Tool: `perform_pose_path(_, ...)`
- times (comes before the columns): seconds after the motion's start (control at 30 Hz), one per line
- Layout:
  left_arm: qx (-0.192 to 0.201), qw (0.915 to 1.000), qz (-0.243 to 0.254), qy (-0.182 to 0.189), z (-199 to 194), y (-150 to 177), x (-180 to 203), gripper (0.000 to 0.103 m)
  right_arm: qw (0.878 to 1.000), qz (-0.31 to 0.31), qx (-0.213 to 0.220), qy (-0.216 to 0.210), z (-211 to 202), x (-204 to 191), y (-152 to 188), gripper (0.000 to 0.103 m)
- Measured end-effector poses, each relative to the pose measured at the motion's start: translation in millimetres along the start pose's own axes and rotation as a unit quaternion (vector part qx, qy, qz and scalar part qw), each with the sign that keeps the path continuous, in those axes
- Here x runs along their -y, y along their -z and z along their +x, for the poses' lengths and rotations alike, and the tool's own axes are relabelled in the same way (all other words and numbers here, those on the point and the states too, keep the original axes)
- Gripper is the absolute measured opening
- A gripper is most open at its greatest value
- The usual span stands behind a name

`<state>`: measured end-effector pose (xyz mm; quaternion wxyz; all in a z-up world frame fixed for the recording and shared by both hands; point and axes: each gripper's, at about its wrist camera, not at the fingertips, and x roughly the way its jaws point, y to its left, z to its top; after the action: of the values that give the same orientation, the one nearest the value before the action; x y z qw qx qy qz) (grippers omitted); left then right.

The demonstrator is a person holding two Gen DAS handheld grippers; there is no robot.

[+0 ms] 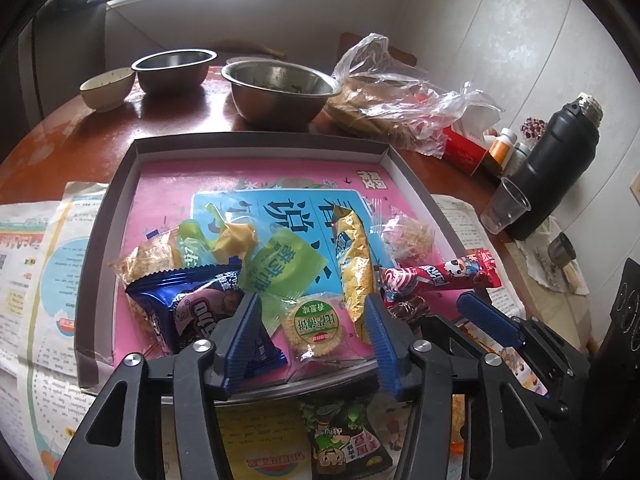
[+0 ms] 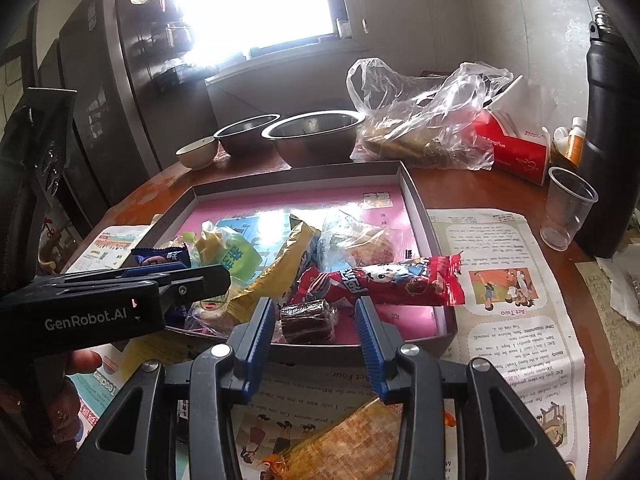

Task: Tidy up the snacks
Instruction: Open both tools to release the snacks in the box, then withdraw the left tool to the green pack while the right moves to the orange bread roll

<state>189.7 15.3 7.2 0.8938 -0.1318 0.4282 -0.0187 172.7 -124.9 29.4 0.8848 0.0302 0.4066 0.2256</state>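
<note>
A shallow grey box tray [image 1: 256, 141] with a pink lining holds several snack packets: a blue packet [image 1: 188, 308], a green packet [image 1: 280, 268], a round cracker pack [image 1: 314, 326], a yellow packet [image 1: 354, 256] and a red stick packet [image 1: 440, 274]. My left gripper [image 1: 312, 312] is open and empty over the tray's near edge. My right gripper [image 2: 316, 312] is open and empty just before the tray [image 2: 416, 196], with a dark brown wrapped snack [image 2: 308, 318] beyond its tips. A green cartoon packet [image 1: 344, 444] and an orange packet [image 2: 344, 440] lie on the newspaper in front of the tray.
Two steel bowls [image 1: 280, 88] and a small ceramic bowl [image 1: 106, 88] stand behind the tray. A clear plastic bag [image 2: 424, 120], a red tissue box [image 2: 516, 152], a clear cup [image 2: 568, 208] and a black flask [image 2: 608, 120] are at the right. Newspaper [image 2: 500, 280] covers the wooden table.
</note>
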Motion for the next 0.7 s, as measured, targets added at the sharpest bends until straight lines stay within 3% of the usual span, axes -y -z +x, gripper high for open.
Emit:
perform_pose_path(0.3,0.01,0.9999,-0.002,-0.01,-12,-1,-2,0.067,1.0,0.007,0.006,-0.001,-8,1,-2,0.049)
perform_pose_path(0.7,0.03,0.9995,-0.003,-0.009,-37,0,-5,0.07,1.0,0.012,0.026,-0.005,-28,3,-5,0.054)
